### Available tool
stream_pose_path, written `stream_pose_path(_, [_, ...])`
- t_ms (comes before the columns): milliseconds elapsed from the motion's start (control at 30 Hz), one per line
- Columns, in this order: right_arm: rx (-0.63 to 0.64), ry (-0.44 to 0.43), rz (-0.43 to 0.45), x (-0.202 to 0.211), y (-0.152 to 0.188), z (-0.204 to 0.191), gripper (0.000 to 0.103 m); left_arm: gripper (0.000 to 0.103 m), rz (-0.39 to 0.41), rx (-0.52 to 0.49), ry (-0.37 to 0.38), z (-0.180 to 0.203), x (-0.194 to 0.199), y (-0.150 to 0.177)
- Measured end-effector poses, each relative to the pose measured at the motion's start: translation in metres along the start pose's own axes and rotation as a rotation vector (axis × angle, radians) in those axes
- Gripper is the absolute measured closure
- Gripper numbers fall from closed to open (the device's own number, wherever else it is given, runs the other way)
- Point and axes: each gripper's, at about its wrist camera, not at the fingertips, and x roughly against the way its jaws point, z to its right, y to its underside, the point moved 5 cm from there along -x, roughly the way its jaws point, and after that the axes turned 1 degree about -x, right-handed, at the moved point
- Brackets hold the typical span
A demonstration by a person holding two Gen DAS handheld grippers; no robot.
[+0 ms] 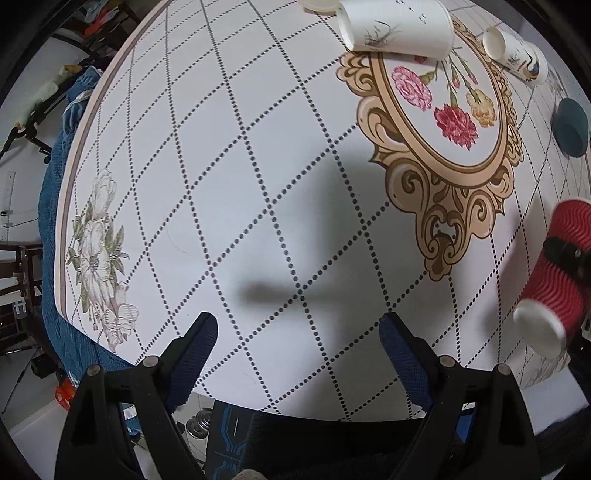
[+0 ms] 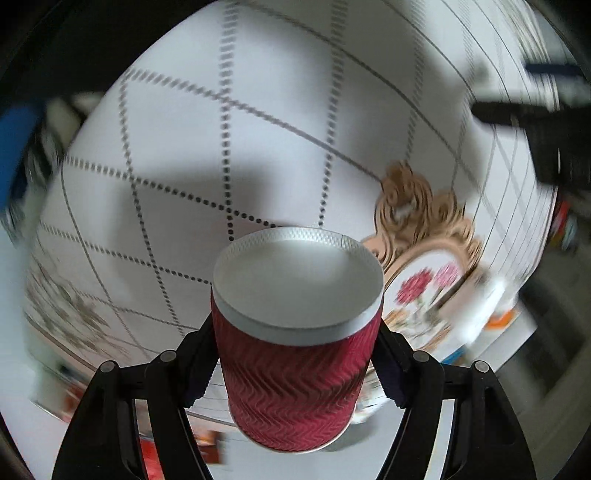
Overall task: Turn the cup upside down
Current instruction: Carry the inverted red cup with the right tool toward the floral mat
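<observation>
A red ribbed paper cup (image 2: 295,354) with a white base sits between the fingers of my right gripper (image 2: 295,365), which is shut on its sides. Its white base points away from the camera, toward the table. In the left wrist view the same red cup (image 1: 554,280) hangs tilted above the table at the far right, base down and toward me, with a black finger across it. My left gripper (image 1: 299,347) is open and empty above the near part of the table. The right wrist view is blurred by motion.
The round table (image 1: 221,147) has a white dotted-diamond cloth with a floral medallion (image 1: 443,110). Two white paper cups lie on their sides at the far edge, one large (image 1: 395,29) and one smaller (image 1: 517,55). A dark teal round object (image 1: 570,127) sits at right.
</observation>
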Motion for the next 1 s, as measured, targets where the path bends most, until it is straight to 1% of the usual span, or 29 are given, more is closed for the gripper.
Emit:
stream_pose_path(133, [-0.204, -0.158, -0.001, -0.006, 0.01, 0.022, 0.028, 0.013, 0.002, 0.009, -0.001, -0.001, 0.003, 0.003])
stream_pose_path(267, [-0.396, -0.319, -0.025, -0.022, 0.023, 0.037, 0.028, 0.013, 0.002, 0.012, 0.0, -0.002, 0.003, 0.004])
stream_pose_path(300, [-0.466, -0.383, -0.031, -0.028, 0.028, 0.043, 0.028, 0.013, 0.003, 0.013, 0.0, -0.001, 0.003, 0.003])
stream_pose_path(400, [-0.63, -0.527, -0.04, -0.042, 0.041, 0.056, 0.028, 0.013, 0.005, 0.014, -0.001, -0.002, 0.002, 0.005])
stream_pose_path(500, [-0.821, -0.69, -0.038, -0.056, 0.055, 0.067, 0.028, 0.013, 0.006, 0.017, -0.004, -0.001, 0.003, 0.005])
stream_pose_path(600, [-0.98, -0.813, -0.03, -0.069, 0.068, 0.078, 0.028, 0.013, 0.007, 0.021, -0.005, -0.002, 0.004, 0.005])
stream_pose_path(733, [-1.176, -0.937, -0.061, -0.089, 0.083, 0.082, 0.028, 0.013, 0.008, 0.02, -0.008, -0.002, 0.004, 0.005])
stream_pose_path(800, [-1.279, -1.029, -0.067, -0.097, 0.089, 0.08, 0.028, 0.013, 0.009, 0.018, -0.009, 0.0, 0.004, 0.004])
stream_pose_path(900, [-1.378, -1.129, -0.06, -0.108, 0.095, 0.078, 0.028, 0.013, 0.01, 0.013, -0.012, 0.002, 0.005, 0.004])
stream_pose_path(1000, [-1.446, -1.196, -0.068, -0.118, 0.099, 0.073, 0.028, 0.013, 0.007, 0.004, -0.015, 0.004, 0.004, 0.004])
